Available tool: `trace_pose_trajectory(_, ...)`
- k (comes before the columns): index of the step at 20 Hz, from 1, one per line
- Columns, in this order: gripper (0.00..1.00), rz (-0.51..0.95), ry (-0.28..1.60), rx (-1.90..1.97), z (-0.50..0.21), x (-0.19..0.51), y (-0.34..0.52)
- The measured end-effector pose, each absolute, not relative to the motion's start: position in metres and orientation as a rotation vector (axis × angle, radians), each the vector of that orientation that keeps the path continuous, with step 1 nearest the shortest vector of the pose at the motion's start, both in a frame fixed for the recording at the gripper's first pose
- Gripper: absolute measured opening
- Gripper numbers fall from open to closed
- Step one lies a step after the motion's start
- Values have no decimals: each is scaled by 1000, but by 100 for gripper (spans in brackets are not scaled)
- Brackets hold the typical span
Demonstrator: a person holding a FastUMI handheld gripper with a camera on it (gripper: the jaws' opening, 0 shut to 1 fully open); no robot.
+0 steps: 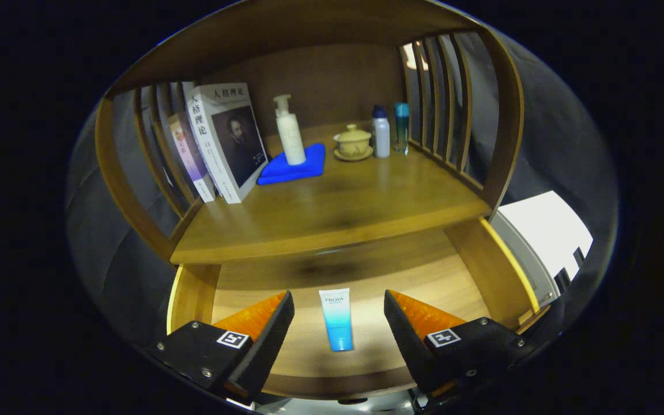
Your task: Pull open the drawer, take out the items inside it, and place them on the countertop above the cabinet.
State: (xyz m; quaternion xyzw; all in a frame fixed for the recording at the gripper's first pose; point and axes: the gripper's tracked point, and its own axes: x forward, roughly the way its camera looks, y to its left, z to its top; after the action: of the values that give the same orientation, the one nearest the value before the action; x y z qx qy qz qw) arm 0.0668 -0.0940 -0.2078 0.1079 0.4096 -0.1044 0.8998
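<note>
The wooden drawer (482, 271) is pulled out below the countertop (332, 207). Inside it a white-and-blue tube (336, 320) lies flat on the drawer floor, cap end toward me. My gripper (339, 308) hovers over the drawer, open, with the tube lying between its two fingers and touched by neither. On the countertop stand a white pump bottle (289, 131) on a folded blue cloth (296, 165), a lidded yellow tea cup on a saucer (354, 142), a white bottle (381, 132) and a teal bottle (402, 127).
Two books (225, 141) lean against the cabinet's left slatted side. Slatted rails (444, 101) close the right side, and a wooden back panel stands behind. The front strip of the countertop is bare wood. A white surface (545, 222) lies off to the right.
</note>
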Motion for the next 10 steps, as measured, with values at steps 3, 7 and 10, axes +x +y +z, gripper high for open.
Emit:
trace_pose_trajectory(3,95,-223,949,278,-235,58,-82)
trace_pose_trajectory(7,94,-248,1076,257,-269,49,-79)
trace_pose_trajectory(10,94,-267,1159,257,-290,46,-73)
